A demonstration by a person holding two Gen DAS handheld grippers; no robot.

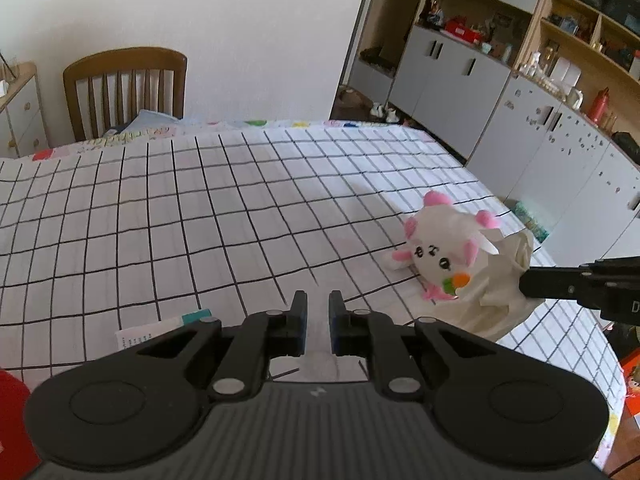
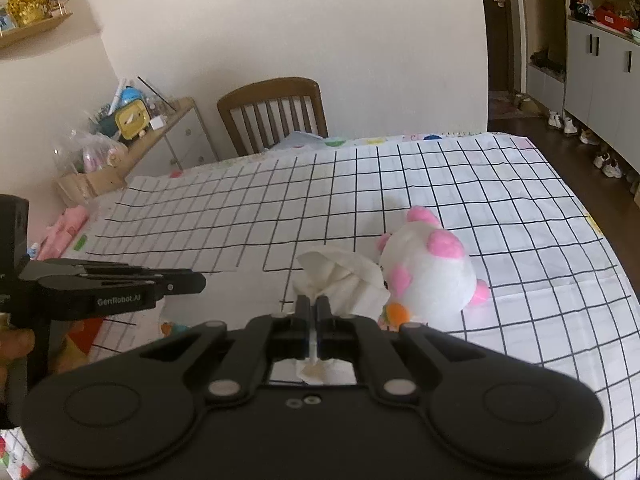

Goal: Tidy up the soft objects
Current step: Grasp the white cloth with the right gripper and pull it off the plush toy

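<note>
Left wrist view: left gripper (image 1: 318, 322) low in frame, its jaws drawn nearly together with a narrow slot between the blue pads and nothing in it. Below it, the surface (image 1: 160, 216) under a white cloth ruled in a black grid. A white-and-pink plush toy (image 1: 438, 246) lies near the right edge of the surface, face toward this camera, with an orange-and-green bit at its mouth. A crumpled white tissue (image 1: 504, 280) is draped against the toy's right side. The right gripper (image 1: 532, 282) enters from the right, jaws clamped on the tissue. A single letter "D" shows on its body at the frame edge; the rest is cut off. A printed card with a teal band (image 1: 160, 328) lies on the surface just left of the left gripper; its text is too small to read. Only this view shows grey cabinets with open shelves (image 1: 500, 60).

Right wrist view: the right gripper (image 2: 313, 308) has its jaws closed on the tissue (image 2: 344, 276), a strip of which runs back between them. The plush toy (image 2: 432, 276) shows its back and pink patches, touching the tissue. The left gripper (image 2: 176, 282) is seen side-on and reads "GenRobot.AI". A hand (image 2: 16, 346) holds its grip. Only this view shows a cluttered wooden sideboard (image 2: 160, 136). A wooden chair (image 2: 276, 112) appears in both.
</note>
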